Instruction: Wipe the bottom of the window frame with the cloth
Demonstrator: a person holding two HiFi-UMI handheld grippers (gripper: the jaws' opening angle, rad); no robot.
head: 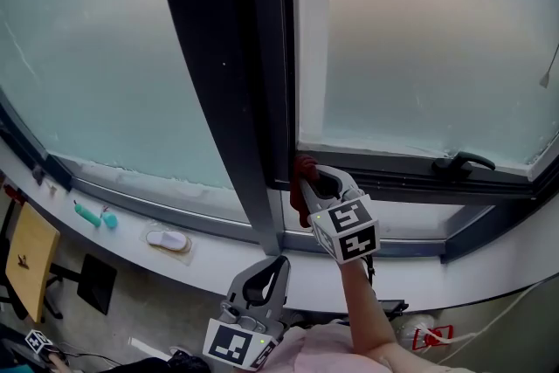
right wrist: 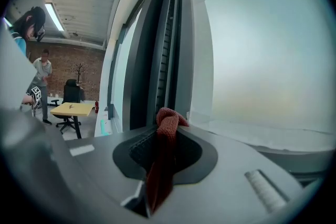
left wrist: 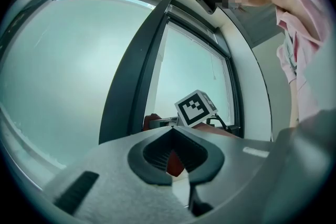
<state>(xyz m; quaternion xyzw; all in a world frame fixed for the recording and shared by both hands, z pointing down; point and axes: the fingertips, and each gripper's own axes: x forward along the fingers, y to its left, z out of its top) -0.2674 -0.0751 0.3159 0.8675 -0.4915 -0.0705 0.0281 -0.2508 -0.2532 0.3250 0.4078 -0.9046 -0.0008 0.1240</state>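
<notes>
Right gripper [head: 307, 177] is held at the window frame [head: 410, 175], at the left end of its bottom rail beside the dark mullion [head: 231, 100]. Left gripper [head: 279, 261] is held lower, jaws pressed together on nothing. The red cloth [right wrist: 167, 128] is pinched in the right jaws, bunched at that corner.

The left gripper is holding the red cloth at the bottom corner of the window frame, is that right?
Not the left one. The right gripper holds the red cloth at the bottom corner of the window frame. The right gripper view shows the cloth pinched between its jaws. The left gripper holds nothing.
</notes>
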